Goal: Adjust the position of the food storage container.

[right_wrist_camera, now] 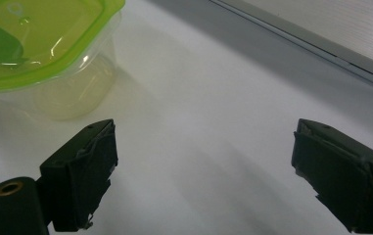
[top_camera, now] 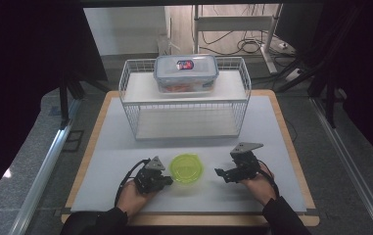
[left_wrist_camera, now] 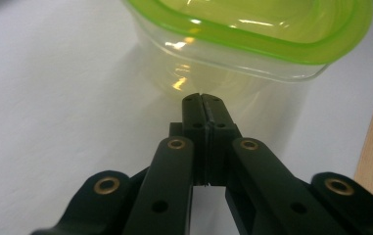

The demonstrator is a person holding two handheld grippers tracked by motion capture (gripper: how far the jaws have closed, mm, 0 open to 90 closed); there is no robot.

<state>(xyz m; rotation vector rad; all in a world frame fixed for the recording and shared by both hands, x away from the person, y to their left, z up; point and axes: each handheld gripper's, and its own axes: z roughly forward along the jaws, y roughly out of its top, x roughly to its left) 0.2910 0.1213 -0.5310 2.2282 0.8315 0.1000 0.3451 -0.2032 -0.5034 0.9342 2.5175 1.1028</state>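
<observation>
Both forearms enter from the near edge of the table (top_camera: 101, 147), each hand holding one gripper over the white mat that covers the tabletop. Left gripper (top_camera: 168, 180): positioned near the middle of the near edge, slightly toward the left side, pointing toward the green-lidded container (top_camera: 186, 169). In the left gripper view its two black jaws are pressed together with no gap between the pads, and nothing is held. The closed tips (left_wrist_camera: 203, 100) sit just beside the clear wall of the container, low on its side; whether they touch it cannot be determined.

Right gripper (top_camera: 219, 172): positioned toward the right side of the near edge, pointing left toward the same container. In the right gripper view its jaws stand wide apart, with bare white mat between the pads (right_wrist_camera: 83, 171), and nothing is held. The container appears at the upper left of that view, near but clear of the jaws.

Container location: between the two grippers, near the middle of the near edge, upright, lid on.

Far half of the table: a white wire rack (top_camera: 184, 103) stands centred toward the far edge. On its top shelf rests a clear lidded storage box (top_camera: 186, 72), with reddish contents visible through its wall.
</observation>
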